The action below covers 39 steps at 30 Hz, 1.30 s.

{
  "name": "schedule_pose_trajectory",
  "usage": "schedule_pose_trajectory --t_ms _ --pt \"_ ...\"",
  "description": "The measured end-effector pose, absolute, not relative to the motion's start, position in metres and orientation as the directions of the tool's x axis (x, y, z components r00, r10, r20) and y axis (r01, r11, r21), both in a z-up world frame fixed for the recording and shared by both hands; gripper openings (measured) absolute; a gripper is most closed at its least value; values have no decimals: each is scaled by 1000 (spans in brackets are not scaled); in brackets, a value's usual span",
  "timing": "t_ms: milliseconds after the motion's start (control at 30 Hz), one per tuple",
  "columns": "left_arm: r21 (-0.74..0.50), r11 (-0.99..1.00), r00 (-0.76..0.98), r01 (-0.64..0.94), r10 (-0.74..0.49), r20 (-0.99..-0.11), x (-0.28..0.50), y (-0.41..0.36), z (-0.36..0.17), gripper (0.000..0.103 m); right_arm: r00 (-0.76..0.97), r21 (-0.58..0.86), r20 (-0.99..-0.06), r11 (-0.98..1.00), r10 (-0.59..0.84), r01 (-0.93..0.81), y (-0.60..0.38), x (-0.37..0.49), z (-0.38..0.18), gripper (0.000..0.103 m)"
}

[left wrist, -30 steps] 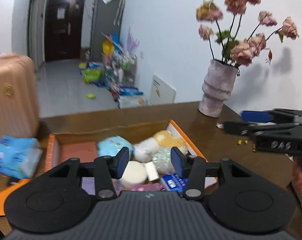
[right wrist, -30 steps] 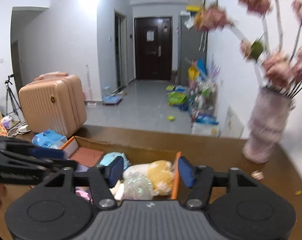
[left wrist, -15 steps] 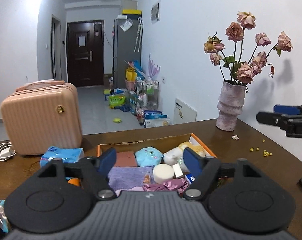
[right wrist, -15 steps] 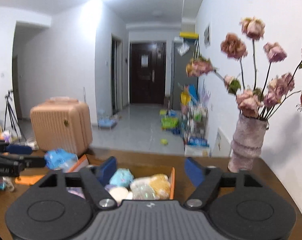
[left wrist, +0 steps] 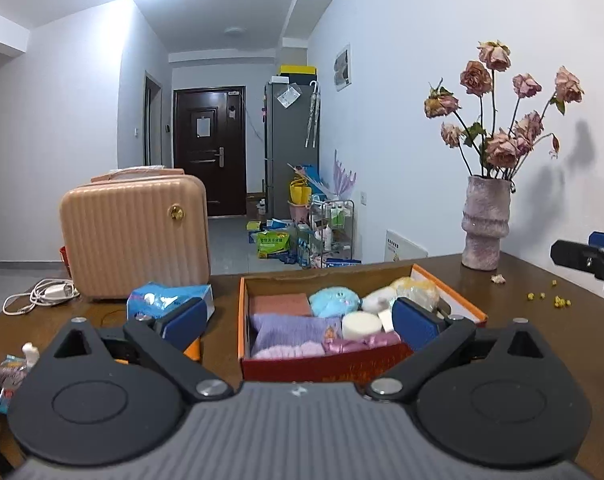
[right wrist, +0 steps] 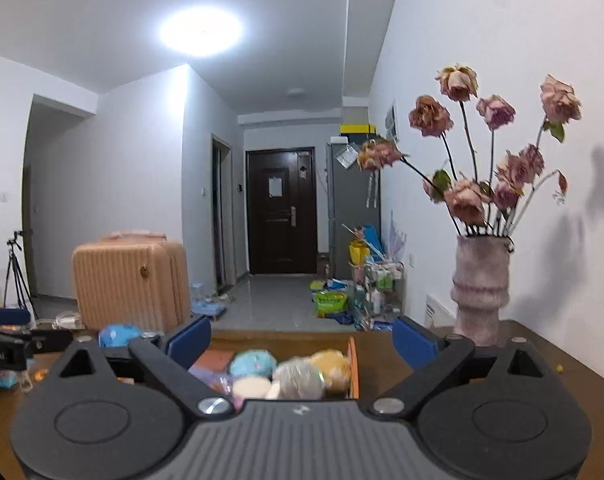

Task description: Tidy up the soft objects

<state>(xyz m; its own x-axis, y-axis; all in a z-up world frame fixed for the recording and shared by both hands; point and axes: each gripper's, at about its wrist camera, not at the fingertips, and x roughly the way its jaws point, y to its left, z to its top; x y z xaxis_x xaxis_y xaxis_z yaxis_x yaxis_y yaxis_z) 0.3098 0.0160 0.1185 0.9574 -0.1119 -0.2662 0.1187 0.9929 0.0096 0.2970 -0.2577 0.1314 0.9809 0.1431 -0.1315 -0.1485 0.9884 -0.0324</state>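
So the orange-rimmed cardboard box [left wrist: 242, 320] sits in the middle of the dark wooden table [left wrist: 542, 344], stuffed with soft things: a light-blue plush ball [left wrist: 334, 302], a folded purple knit cloth [left wrist: 291, 328], a round white sponge puck [left wrist: 361, 325] and a yellow-and-white plush toy [left wrist: 402, 292] at the back right. Left gripper [left wrist: 297, 320] hangs just in front of the box with its blue pads spread wide and nothing between them; right gripper [right wrist: 302, 340] is the same, wide and empty. A blue tissue pack [left wrist: 169, 300] lies just left of the box, a peach ribbed suitcase [left wrist: 133, 236] behind that, and a pinkish vase of dried roses [left wrist: 486, 228] off to the right.
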Motion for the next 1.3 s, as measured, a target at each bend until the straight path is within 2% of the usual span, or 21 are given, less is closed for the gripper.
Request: schedule_pose_trajectory --t_ms 433,767,900,1000,1167,1300 --pt "-28 992 968 123 -126 -219 223 33 104 102 984 -2 -126 992 125 -126 -257 219 100 98" --pt "-31 993 972 116 -120 -200 90 42 48 103 960 35 -225 986 170 -166 -254 111 51 100" --pt "-30 999 983 19 -24 -183 42 48 28 103 959 71 -238 988 152 -139 -243 55 27 102" --pt "-29 999 983 -15 9 -185 15 49 17 103 963 45 -224 989 149 -143 -228 26 10 102" --pt "-6 1000 978 10 -11 -210 0 46 9 103 973 -14 -165 986 163 -168 -208 7 4 102" --pt "-42 999 978 5 -14 -209 0 48 9 103 974 -25 -140 982 180 -185 -206 0 5 103"
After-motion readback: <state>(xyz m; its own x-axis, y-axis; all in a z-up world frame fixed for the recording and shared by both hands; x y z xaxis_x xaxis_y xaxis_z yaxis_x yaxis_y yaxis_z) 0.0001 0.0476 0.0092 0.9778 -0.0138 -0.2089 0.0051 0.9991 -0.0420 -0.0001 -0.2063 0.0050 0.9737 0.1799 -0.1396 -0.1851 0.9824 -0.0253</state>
